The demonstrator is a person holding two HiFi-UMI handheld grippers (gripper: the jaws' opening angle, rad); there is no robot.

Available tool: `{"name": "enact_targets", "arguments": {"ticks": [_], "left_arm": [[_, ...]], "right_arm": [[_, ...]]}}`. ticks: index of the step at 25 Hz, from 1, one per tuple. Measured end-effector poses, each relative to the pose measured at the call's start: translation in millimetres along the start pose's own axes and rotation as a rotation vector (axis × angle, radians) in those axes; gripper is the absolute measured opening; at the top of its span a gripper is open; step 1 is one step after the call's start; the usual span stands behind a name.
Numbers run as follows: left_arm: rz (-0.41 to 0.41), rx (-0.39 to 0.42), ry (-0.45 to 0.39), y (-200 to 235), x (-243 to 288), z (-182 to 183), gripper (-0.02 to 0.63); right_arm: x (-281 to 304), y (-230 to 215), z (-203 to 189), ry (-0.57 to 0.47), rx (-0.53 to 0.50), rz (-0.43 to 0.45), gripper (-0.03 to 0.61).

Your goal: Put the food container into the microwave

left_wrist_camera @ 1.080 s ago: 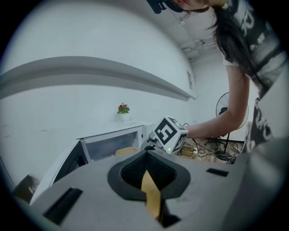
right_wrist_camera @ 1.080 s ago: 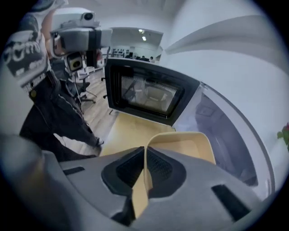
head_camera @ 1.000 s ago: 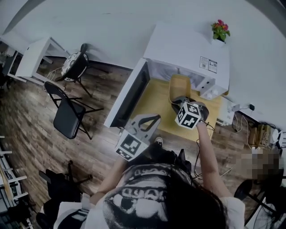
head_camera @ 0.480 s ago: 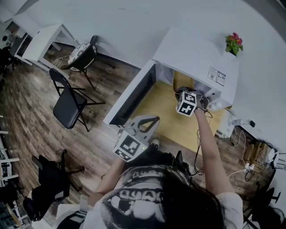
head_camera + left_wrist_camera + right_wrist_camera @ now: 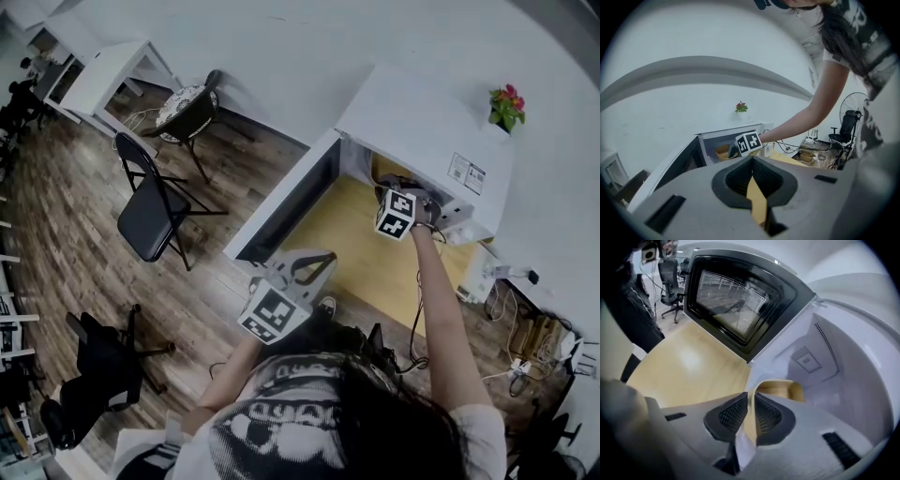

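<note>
The white microwave stands on a yellow table with its door swung open to the left. My right gripper reaches into the cavity. It is shut on the rim of the tan food container, which sits low inside the cavity. The left gripper view shows the container inside the opening, behind the right gripper's marker cube. My left gripper hangs back before the table's front edge, shut with nothing in it.
A small pot of red flowers stands on top of the microwave. A black folding chair and a round-seated chair stand on the wooden floor to the left. Cables and a socket strip lie right of the table.
My right gripper has carried the container from in front of the opening into the microwave cavity. The left gripper has hardly moved.
</note>
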State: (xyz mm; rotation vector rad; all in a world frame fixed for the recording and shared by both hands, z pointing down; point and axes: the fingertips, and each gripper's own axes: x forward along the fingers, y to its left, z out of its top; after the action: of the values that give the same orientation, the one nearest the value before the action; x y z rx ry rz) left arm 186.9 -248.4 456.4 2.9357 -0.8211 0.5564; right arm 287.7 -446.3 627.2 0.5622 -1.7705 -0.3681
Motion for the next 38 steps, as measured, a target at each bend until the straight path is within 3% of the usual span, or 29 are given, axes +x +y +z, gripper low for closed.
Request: {"name": "enact_targets", "arguments": {"ticks": [6,8,11,17,29,38], "left_arm": [[-0.007,-0.006,0.013,-4,-2,-4,0.000],[-0.004,-0.009,0.018,-3,-2,-6,0.000],[0.003,-0.012,0.019,-1,-4,-5,0.000],[0.030,-0.027,0.021,8,-10,-9,0.000],[0.034,-0.050,0.053,6,-22,-25,0.000],[0.046,-0.052,0.037,-7,-61,-38,0.000]], "right_arm": [[9,-20,-10,0.032,0.008,-0.096,0.058],[9,-22,-11,0.026,0.058,-0.092,0.064],[3,-24,-8,-0.012,0.155,-0.087,0.125],[-28,-12,16,-0.149,0.309,-0.105,0.137],[-95,75,60,-0.397,0.673,-0.032,0.123],[-149,146,99,-0.458,0.750,-0.007,0.113]]}}
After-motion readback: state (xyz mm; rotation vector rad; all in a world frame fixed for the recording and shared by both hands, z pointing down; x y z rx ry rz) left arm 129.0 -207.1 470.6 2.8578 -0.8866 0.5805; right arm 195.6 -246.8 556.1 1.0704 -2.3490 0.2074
